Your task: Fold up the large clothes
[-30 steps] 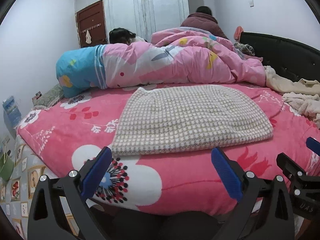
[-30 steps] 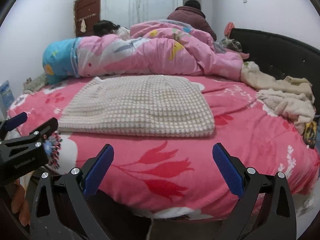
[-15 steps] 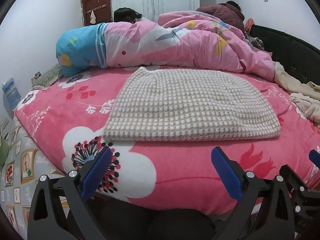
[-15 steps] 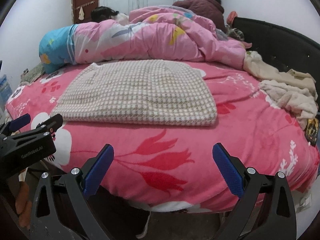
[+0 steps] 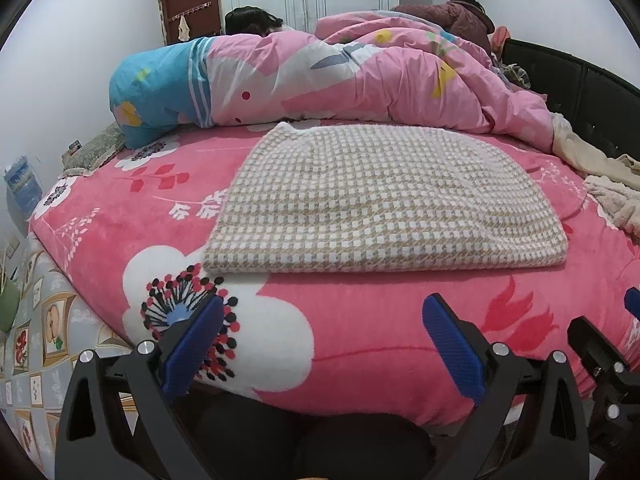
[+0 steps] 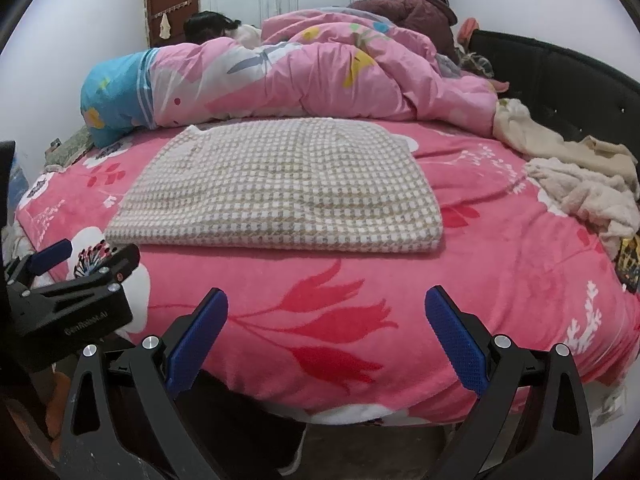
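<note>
a: where was the checked garment seen?

b: it was laid flat on the pink flowered blanket of the bed, folded into a broad block with its near edge running straight across. it was found in the middle of the bed, just in front of the bunched pink duvet.

a: and how were the fingers of the left gripper held?

b: they were spread wide, with nothing caught between the blue pads. the gripper was held off the near edge of the bed, apart from the garment.

a: was the right gripper held the same way?

b: yes, its fingers were parted wide and nothing was pinched. it was kept in front of the bed's edge too, clear of the garment, which was seen a little left of centre in that view.

a: what else was noted?

b: cream clothes were heaped at the right of the bed, beside the dark headboard. two people were partly seen behind the duvet. a brown door was made out on the far wall.
</note>
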A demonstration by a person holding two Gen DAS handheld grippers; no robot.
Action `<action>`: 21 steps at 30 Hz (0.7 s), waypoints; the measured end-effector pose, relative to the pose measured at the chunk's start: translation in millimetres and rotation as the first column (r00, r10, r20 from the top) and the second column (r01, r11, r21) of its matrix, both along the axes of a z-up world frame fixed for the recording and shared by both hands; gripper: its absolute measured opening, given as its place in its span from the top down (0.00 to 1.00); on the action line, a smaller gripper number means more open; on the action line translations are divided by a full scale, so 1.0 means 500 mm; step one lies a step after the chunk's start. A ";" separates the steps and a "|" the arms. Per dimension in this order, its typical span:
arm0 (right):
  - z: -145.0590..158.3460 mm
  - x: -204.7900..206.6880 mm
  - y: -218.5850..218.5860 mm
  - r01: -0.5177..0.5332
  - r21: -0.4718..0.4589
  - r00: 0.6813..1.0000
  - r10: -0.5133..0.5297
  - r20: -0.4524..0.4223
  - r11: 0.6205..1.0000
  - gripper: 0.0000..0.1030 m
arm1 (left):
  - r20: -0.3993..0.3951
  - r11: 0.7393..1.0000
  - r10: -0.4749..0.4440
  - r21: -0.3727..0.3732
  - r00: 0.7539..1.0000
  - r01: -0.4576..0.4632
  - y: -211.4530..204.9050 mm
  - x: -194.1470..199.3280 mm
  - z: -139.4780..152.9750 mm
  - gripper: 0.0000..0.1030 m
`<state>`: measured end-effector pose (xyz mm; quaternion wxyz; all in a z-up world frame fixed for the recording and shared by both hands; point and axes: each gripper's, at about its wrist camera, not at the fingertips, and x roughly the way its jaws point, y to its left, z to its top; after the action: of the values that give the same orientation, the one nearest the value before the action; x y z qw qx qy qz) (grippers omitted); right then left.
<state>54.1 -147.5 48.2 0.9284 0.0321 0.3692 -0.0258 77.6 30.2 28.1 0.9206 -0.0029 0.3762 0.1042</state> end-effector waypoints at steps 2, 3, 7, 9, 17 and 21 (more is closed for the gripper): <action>0.002 -0.001 0.000 0.001 0.004 1.000 -0.001 0.004 1.000 0.07 | -0.006 1.000 -0.002 -0.001 1.000 0.002 0.001 0.001 -0.004 0.05; 0.002 -0.001 -0.001 0.001 0.004 1.000 -0.001 0.006 1.000 0.07 | -0.008 1.000 -0.001 -0.001 1.000 0.001 0.000 0.000 -0.005 0.05; 0.001 0.002 0.000 0.000 0.002 1.000 0.000 0.003 1.000 0.07 | -0.015 1.000 -0.001 -0.003 1.000 0.001 0.004 0.000 -0.010 0.05; 0.000 0.003 0.001 0.000 0.001 1.000 0.000 -0.001 1.000 0.07 | -0.015 1.000 -0.001 -0.005 1.000 0.001 0.005 -0.001 -0.010 0.05; -0.003 0.007 0.000 0.000 -0.003 1.000 0.000 -0.009 1.000 0.07 | -0.012 1.000 -0.003 -0.006 1.000 0.003 0.007 -0.003 -0.010 0.05; -0.003 0.007 -0.001 -0.001 -0.009 1.000 0.001 -0.007 1.000 0.07 | -0.011 1.000 -0.002 -0.007 1.000 0.002 0.008 -0.004 -0.009 0.05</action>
<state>57.5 -148.0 46.5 0.9273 0.0278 0.3723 -0.0272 75.4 34.2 23.6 0.9187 -0.0050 0.3816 0.1020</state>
